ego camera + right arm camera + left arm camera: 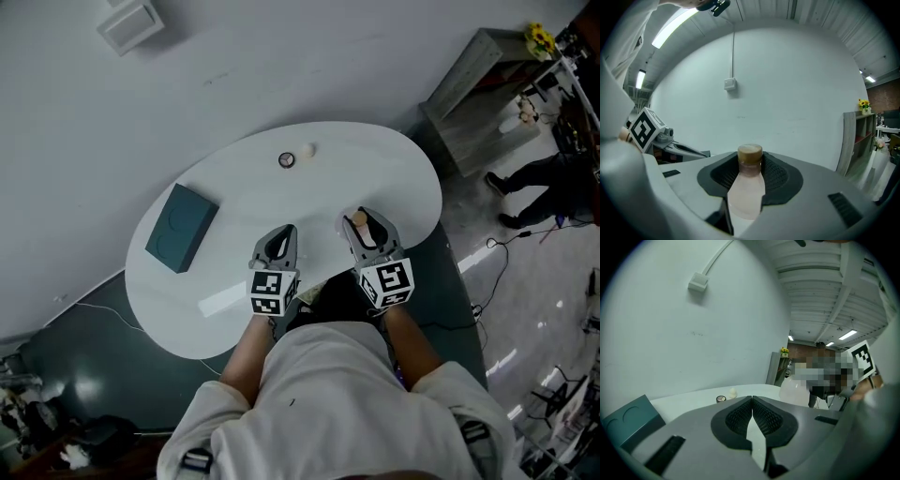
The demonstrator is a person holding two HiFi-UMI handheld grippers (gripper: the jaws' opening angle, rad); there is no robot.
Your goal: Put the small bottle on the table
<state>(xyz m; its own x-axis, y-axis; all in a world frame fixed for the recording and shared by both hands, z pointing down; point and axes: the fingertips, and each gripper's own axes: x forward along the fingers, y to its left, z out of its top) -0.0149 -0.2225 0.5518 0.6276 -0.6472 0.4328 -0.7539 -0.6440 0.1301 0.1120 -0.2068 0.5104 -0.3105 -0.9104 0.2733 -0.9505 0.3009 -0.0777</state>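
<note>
Pale sleeves [309, 412] sit closest in the head view, my arms reaching to the near edge of the white table [234, 183]. My left gripper [280, 234] and right gripper [364, 223] are side by side over that edge. A teal box [181, 227] lies ahead and left of the left gripper. A round compact [286, 159] and a small white piece [309, 149] sit farther ahead.

Left gripper view: jaws together, nothing between them. Box at far left, compact and white piece ahead on the tabletop.

Right gripper view: jaws clamped on the small bottle [746, 187], pale body between the pads, brown cap pointing forward. The left gripper's marker cube [643, 127] shows off to this gripper's left.
</note>
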